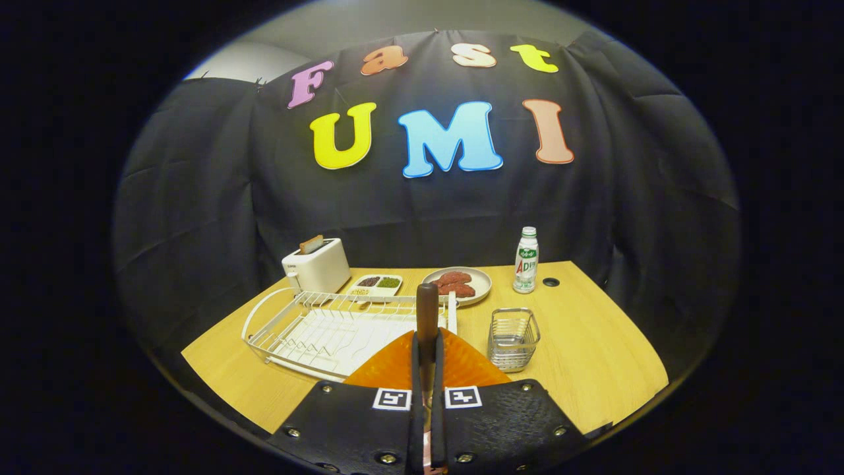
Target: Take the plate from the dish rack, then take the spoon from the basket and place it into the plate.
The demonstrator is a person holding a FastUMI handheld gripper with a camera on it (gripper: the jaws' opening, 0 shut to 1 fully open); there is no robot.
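The hand-held gripper clenched the spoon directly over the orange plate; lowering gently before release seemed wise.

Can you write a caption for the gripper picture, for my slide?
Gripper shut on the spoon, held over the orange plate, with the dish rack and basket beyond.
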